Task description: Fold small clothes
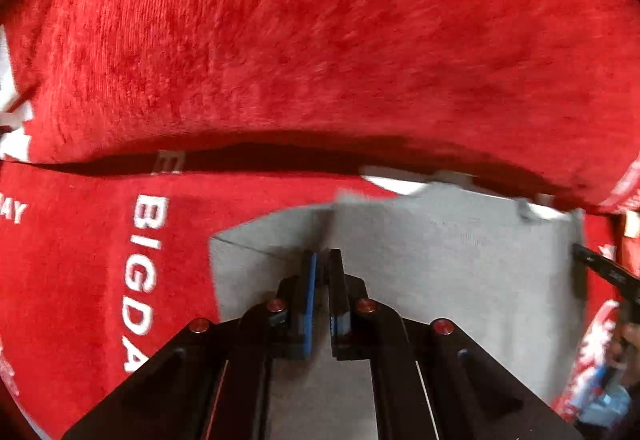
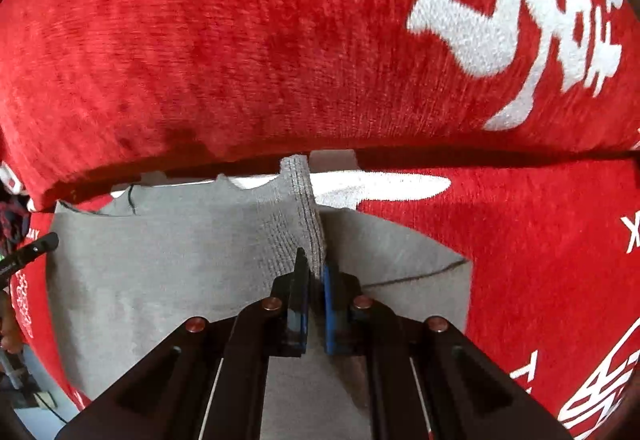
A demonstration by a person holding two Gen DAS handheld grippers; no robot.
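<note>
A small grey knit garment [image 1: 440,280] lies flat on a red cloth with white lettering [image 1: 80,260]. My left gripper [image 1: 324,254] points down at the garment's left part. Its jaws are closed, with a raised crease of the grey fabric running up to the tips. In the right wrist view, the same garment [image 2: 160,280] shows a ribbed band that rises between the fingers of my right gripper [image 2: 314,260], which is shut on it. Each view catches a black part of the other gripper at the garment's far side edge [image 1: 600,268] [image 2: 36,246].
Behind the garment a thick red plush fold [image 1: 320,40] rises like a wall, with a dark shadowed gap under it. It carries a large white print [image 2: 500,0]. The lettered red cloth [image 2: 540,260] spreads to both sides. Blurred blue and white things [image 1: 604,396] show at the lower right.
</note>
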